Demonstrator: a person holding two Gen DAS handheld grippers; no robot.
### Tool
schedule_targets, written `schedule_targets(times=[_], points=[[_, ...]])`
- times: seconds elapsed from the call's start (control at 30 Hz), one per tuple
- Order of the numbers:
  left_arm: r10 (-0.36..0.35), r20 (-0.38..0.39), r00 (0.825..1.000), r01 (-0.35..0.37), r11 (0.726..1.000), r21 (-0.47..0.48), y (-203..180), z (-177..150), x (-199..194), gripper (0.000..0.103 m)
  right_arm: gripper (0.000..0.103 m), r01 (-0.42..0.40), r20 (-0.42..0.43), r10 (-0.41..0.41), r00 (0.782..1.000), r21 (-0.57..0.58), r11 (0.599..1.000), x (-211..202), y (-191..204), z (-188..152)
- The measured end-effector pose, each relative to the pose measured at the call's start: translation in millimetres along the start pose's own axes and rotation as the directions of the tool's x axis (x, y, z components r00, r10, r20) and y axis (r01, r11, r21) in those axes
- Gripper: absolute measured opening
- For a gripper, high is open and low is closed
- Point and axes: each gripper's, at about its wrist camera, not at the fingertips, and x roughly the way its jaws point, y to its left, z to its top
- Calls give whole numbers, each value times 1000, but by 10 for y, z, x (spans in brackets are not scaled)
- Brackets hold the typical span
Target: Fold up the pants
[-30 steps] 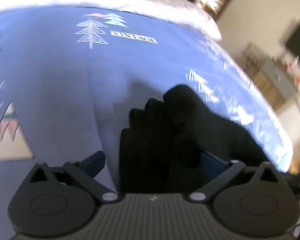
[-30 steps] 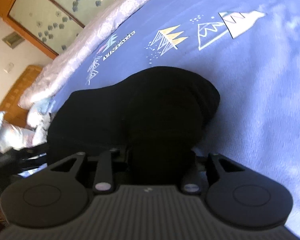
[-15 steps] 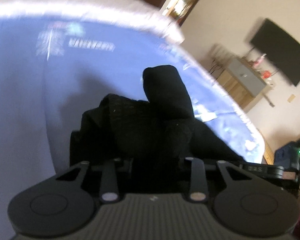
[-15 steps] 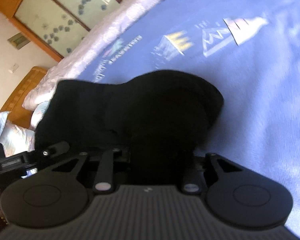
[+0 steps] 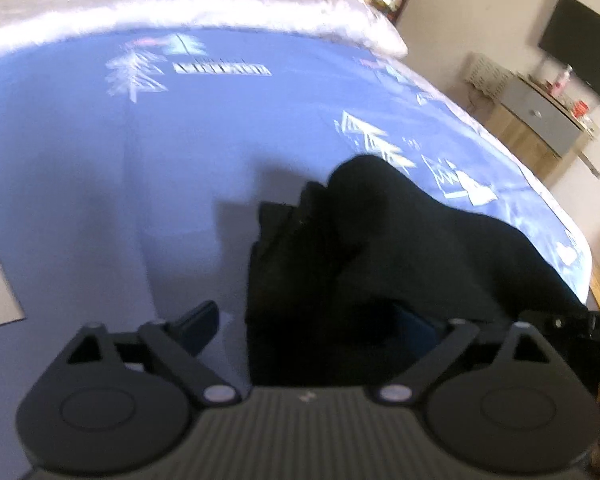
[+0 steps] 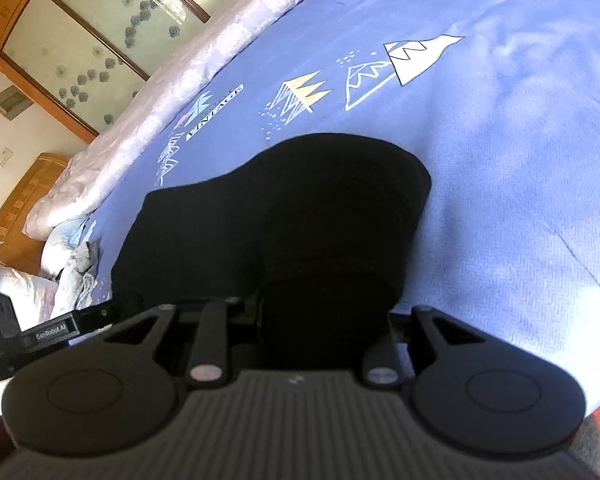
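Left tool (image 5: 312, 320) has its jaws spread wide, having just been opening; its left finger (image 5: 198, 320) stands clear over the bedspread, while the black pants (image 5: 380, 248) lie bunched in the gap without either pad pressing on them. In that view the pants form a lumpy heap of layered folds on the blue bedspread (image 5: 140, 160), which is printed with pale tree and mountain shapes, and a white quilt (image 5: 180, 4) runs along the far edge of the bed. Off to the right a wooden cabinet with a grey drawer (image 5: 540, 128) stands against the wall under a dark screen (image 5: 584, 44). Right tool (image 6: 324, 316) has its jaws drawn close together and clamped on a thick fold of the pants (image 6: 300, 220), whose dark cloth fills the space between the fingers and spreads forward and to the left across the bedspread (image 6: 500, 160). At the lower left of the right wrist view, part of the other tool's body pokes in beside the pants. Behind the bed, a wooden-framed panel of frosted glass with flower marks (image 6: 96, 36) fills the upper left corner.
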Motion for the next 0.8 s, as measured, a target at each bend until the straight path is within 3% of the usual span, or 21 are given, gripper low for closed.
schedule_targets(times=[0.1,0.27,0.3,0.37,0.57,0.8], points=[[-128,-87,988,120,989,-85,155,30,216,84,32,-5,-2,5,1000,21,1000,33,-34,31],[-223,-71,972,205,958,-199,294,20,264,63,33,-20,3,20,1000,75,997,27,-107,-2],[-231,-60,971,215,954,-207,288,20,222,46,33,-26,4,25,1000,82,996,20,-111,-1],[-234,-19,972,227,955,-191,224,43,87,38,32,-24,9,24,1000,63,998,-16,-76,-5],[-237,120,964,250,963,-104,-17,217,-436,36,29,-44,61,45,997,-22,999,-174,198,78],[-244,241,939,275,956,-102,-3,379,-989,36,29,-160,120,167,979,-66,985,-458,551,214]])
